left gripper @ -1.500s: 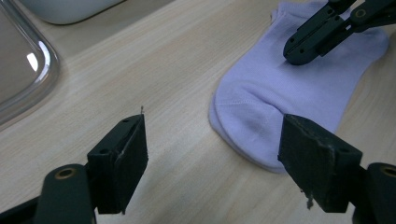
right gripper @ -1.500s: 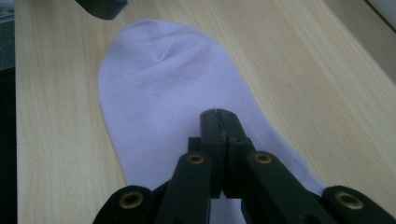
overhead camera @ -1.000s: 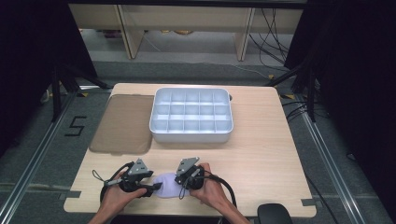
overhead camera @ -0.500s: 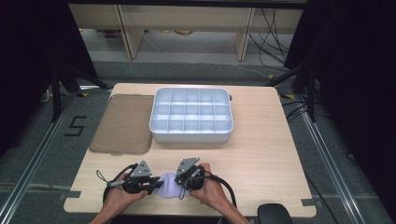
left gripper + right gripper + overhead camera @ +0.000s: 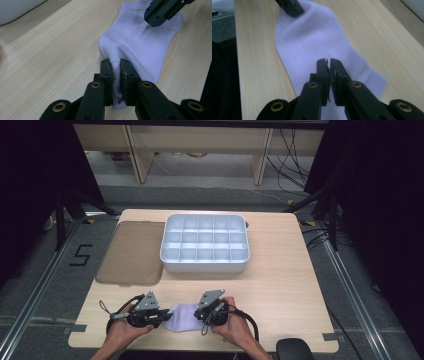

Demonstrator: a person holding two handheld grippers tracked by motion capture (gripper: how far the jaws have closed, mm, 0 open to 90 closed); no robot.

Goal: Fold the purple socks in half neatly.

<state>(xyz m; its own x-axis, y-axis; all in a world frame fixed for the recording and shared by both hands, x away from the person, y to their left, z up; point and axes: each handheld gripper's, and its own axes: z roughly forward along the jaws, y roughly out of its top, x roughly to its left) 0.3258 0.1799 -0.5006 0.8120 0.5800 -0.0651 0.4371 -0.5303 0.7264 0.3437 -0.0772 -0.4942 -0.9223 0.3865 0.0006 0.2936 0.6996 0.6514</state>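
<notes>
A pale lavender sock (image 5: 184, 319) lies flat near the table's front edge, between my two grippers. My left gripper (image 5: 166, 316) holds its left end; in the left gripper view the jaws (image 5: 116, 72) are shut on a fold of the sock (image 5: 142, 42). My right gripper (image 5: 201, 318) is at the other end. In the right gripper view its jaws (image 5: 328, 63) are pressed together on the sock (image 5: 312, 37), with a sliver of fabric between them. Each gripper view shows the other gripper's black tip over the far end of the sock.
A white tray (image 5: 205, 265) with several empty compartments stands in the middle of the table. A brown flat lid (image 5: 132, 252) lies to its left. Bare wood stretches to the right of my hands. Shelving legs and cables stand beyond the table's far edge.
The sock looks a little more spread out between the two grippers than a second ago. Both hands have stayed almost in place.
</notes>
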